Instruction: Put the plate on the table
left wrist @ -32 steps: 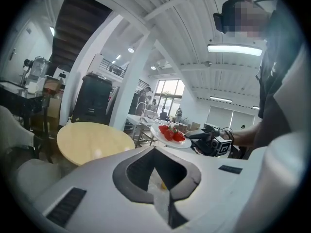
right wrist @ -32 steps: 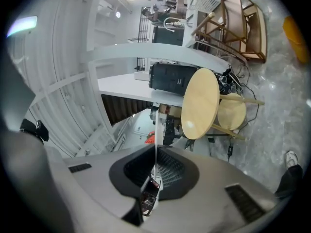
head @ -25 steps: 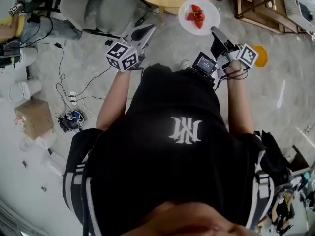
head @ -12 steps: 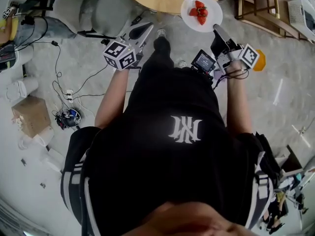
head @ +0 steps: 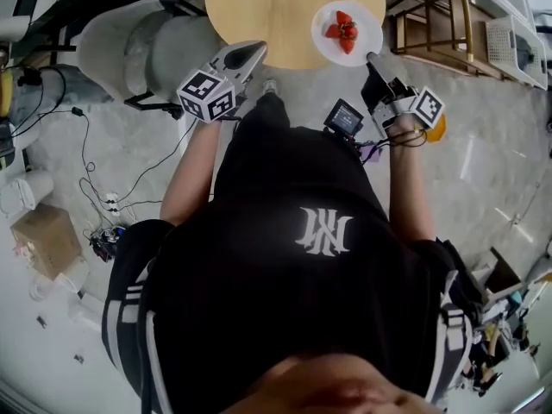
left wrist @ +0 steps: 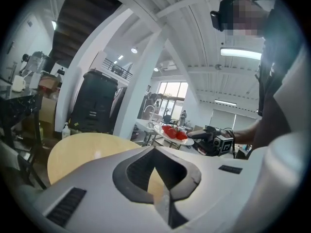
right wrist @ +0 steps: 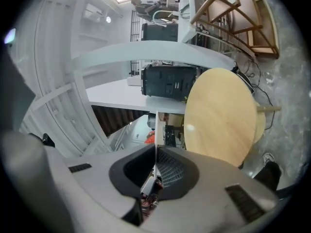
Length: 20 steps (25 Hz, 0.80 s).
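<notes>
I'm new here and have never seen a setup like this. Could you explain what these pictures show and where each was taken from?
There is no robot here: a person holds a pair of tongs in each hand. The head view comes from a camera on their head, looking steeply down. The other two views come from cameras riding on the tongs, looking along the jaws. The right tongs are shut on the rim of a white plate of strawberries, held over the edge of a round wooden table. The plate seems not set down yet. The left tongs are shut and empty.
</notes>
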Each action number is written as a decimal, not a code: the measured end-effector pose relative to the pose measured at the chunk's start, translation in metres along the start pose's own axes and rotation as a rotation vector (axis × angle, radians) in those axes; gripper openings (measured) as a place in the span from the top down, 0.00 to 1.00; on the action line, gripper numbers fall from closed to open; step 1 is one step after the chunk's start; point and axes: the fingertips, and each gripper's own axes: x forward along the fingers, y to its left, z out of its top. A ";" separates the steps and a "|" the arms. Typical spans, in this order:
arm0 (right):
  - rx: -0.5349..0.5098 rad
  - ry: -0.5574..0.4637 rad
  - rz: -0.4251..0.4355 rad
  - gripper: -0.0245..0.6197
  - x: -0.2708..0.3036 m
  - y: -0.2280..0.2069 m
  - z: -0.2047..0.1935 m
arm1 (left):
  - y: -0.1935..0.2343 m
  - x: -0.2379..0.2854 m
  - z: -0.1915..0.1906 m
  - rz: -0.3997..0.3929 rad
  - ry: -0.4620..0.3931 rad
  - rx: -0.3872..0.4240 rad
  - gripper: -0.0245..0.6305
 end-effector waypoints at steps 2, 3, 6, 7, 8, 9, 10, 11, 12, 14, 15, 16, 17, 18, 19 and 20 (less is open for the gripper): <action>-0.013 -0.007 -0.001 0.94 0.023 0.007 0.011 | 0.019 0.011 0.012 -0.023 0.012 0.031 0.95; -0.017 -0.012 -0.002 0.94 0.037 0.012 0.018 | 0.029 0.016 0.020 -0.038 0.012 0.037 0.95; -0.033 -0.034 -0.005 0.94 0.070 0.026 0.033 | 0.057 0.026 0.040 -0.080 0.004 0.035 0.95; -0.039 -0.041 -0.006 0.94 0.079 0.028 0.036 | 0.066 0.028 0.043 -0.091 0.002 0.032 0.95; -0.042 -0.048 -0.007 0.94 0.087 0.029 0.038 | 0.074 0.030 0.045 -0.102 0.002 0.028 0.95; -0.043 -0.055 -0.009 0.94 0.094 0.029 0.039 | 0.082 0.032 0.045 -0.112 0.003 0.022 0.95; -0.041 -0.062 -0.012 0.94 0.101 0.029 0.040 | 0.090 0.035 0.045 -0.122 0.005 0.015 0.95; -0.039 -0.068 -0.016 0.94 0.106 0.028 0.041 | 0.098 0.037 0.044 -0.133 0.008 0.008 0.95; -0.039 -0.074 -0.022 0.94 0.112 0.027 0.043 | 0.104 0.041 0.044 -0.145 0.011 0.004 0.95; -0.041 -0.084 -0.039 0.94 0.120 0.024 0.046 | 0.115 0.047 0.043 -0.169 0.016 -0.003 0.95; -0.042 -0.087 -0.047 0.94 0.124 0.022 0.047 | 0.121 0.050 0.042 -0.179 0.018 -0.008 0.95; -0.040 -0.089 -0.054 0.94 0.129 0.021 0.047 | 0.126 0.054 0.041 -0.188 0.019 -0.015 0.95; -0.038 -0.089 -0.060 0.94 0.134 0.020 0.047 | 0.132 0.057 0.039 -0.196 0.020 -0.023 0.95; -0.038 -0.087 -0.065 0.94 0.139 0.018 0.047 | 0.137 0.061 0.038 -0.203 0.020 -0.031 0.95; -0.038 -0.082 -0.071 0.94 0.143 0.015 0.047 | 0.142 0.064 0.037 -0.210 0.020 -0.038 0.95; -0.037 -0.077 -0.076 0.94 0.148 0.013 0.047 | 0.147 0.067 0.036 -0.214 0.019 -0.047 0.95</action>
